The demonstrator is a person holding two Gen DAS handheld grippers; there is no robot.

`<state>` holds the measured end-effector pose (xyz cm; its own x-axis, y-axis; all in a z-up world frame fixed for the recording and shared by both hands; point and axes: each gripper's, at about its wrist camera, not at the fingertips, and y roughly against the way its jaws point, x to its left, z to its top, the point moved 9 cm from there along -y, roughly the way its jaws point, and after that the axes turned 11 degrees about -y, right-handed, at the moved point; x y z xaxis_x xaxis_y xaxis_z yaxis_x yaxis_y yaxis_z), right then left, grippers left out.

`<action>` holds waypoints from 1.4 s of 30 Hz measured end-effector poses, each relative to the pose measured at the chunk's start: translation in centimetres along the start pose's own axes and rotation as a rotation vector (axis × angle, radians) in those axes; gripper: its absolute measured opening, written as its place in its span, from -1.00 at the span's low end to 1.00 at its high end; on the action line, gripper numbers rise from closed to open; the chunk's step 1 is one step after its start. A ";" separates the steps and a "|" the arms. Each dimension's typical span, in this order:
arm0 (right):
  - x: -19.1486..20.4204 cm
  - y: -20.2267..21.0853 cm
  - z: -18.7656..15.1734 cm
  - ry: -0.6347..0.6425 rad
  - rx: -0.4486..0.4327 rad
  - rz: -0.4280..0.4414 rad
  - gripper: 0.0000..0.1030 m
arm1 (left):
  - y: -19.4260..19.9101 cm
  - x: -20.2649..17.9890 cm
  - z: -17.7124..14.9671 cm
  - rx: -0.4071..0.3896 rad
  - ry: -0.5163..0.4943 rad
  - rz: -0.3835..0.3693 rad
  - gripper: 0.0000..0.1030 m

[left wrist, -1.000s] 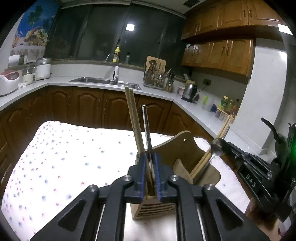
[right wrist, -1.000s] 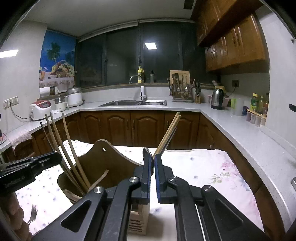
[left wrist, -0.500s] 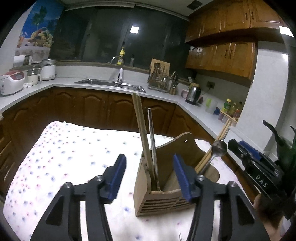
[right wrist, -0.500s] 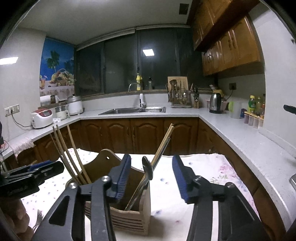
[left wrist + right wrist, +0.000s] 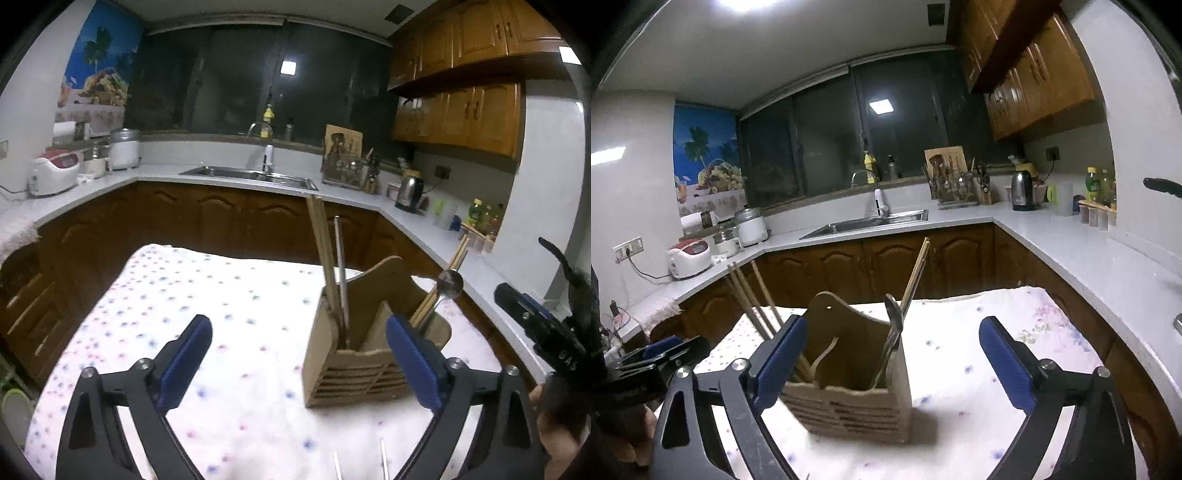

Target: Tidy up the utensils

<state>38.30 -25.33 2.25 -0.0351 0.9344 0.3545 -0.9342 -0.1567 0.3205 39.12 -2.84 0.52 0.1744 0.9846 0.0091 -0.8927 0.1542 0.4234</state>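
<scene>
Just changed: a second ago both my tongs were pressed together over the wooden utensil holder (image 5: 369, 354), the left on a metal handle, the right on the spoon; now both are let go and backed off from it.
Left tongs: my left gripper (image 5: 299, 358) has its jaws opening, already spread wide, with nothing pinched; the holder's near corner sits behind the gap, clear of the blue pads (image 5: 184, 360).
Right tongs: my right gripper (image 5: 894, 363) is also opening, its jaws wide apart and empty; the holder (image 5: 849, 402) stands beyond them, untouched.
Where the utensils are: the bamboo chopsticks (image 5: 325, 262) and a metal handle (image 5: 341, 280) stand nearly upright in the holder's left compartment. The steel spoon (image 5: 448, 286) leans, bowl up, in the right compartment with another pair of chopsticks (image 5: 443, 280).
Holder's place: on the dotted tablecloth (image 5: 207, 317), near the edge closest to me.
Meaning for the task: I judge that these two drops are done, since both pieces stay put without support.
Left over: two thin metal prongs (image 5: 360, 461) poke in at the bottom of the left view, perhaps a fork on the cloth; I cannot tell for sure.
Hand pose: both grippers are tipped gently downward at the holder from either side; each shows at the edge of the other's view.
</scene>
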 end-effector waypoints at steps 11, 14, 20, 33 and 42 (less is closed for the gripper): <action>1.3 5.2 -1.3 -0.038 0.009 0.051 0.95 | 7.2 0.1 -1.8 -0.022 -0.038 0.068 0.98; 1.9 6.6 -1.6 -0.037 0.010 0.068 0.96 | 8.8 -0.2 -2.5 -0.028 -0.058 0.080 0.98; 2.6 9.0 -2.8 -0.036 0.020 0.082 0.96 | 11.9 -0.8 -3.7 -0.032 -0.067 0.090 0.98; 3.3 13.9 -5.1 -0.053 0.011 0.102 0.96 | 16.7 0.6 -4.7 -0.062 -0.084 0.125 0.98; 5.2 18.7 -3.9 -0.014 -0.018 0.130 0.97 | 20.4 1.4 -5.8 -0.054 -0.068 0.082 0.98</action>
<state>19.21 -22.18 6.62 -0.1514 0.9020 0.4043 -0.9282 -0.2704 0.2556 18.75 2.18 3.87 0.1265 0.9865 0.1039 -0.9257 0.0798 0.3698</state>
